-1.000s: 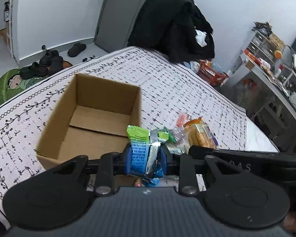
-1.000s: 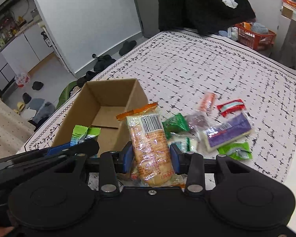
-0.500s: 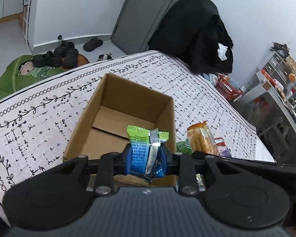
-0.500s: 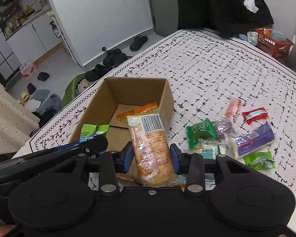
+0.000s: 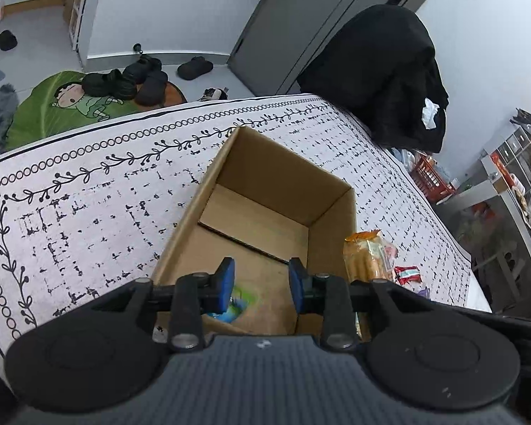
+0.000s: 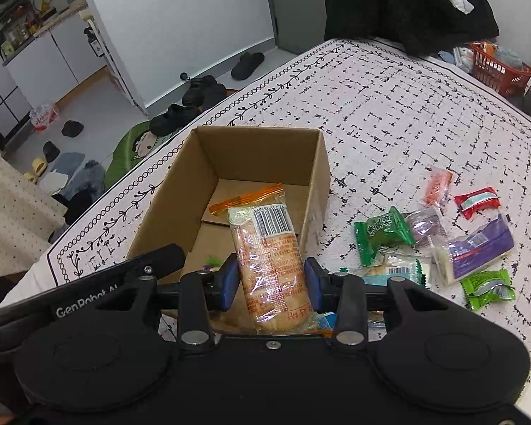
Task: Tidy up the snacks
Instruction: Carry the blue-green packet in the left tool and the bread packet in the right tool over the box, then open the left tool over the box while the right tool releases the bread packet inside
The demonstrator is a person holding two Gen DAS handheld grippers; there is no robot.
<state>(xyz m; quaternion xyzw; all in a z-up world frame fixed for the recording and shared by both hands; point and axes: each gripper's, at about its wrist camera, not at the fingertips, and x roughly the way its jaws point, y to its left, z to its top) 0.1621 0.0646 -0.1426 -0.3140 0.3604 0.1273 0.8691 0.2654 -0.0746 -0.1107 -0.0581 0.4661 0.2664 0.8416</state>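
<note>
An open cardboard box [image 5: 332, 209] [image 6: 322, 163] stands on the patterned cloth. My left gripper [image 5: 262, 283] hangs over the box's near end, jaws opening with nothing between them; a blurred green and blue snack packet [image 5: 239, 302] is below them inside the box. My right gripper [image 6: 270, 279] is shut on a long clear-wrapped orange bread packet [image 6: 269, 248], held over the box's near right corner. That bread packet [image 5: 368, 258] shows right of the box in the left wrist view. Loose snacks lie right of the box: a green packet [image 6: 382, 233], a purple one [image 6: 478, 248], a red one [image 6: 476, 202].
A black coat [image 5: 382, 71] hangs beyond the far table edge. An orange basket [image 6: 499, 67] sits on the floor behind. Shoes [image 6: 201, 95] and a green mat [image 5: 63, 106] lie on the floor to the left. A shelf unit [image 5: 520, 170] stands at the right.
My left gripper has let go of the green and blue packets, which dropped into the box. Both grippers moved over the box; the right one still holds the bread packet.
</note>
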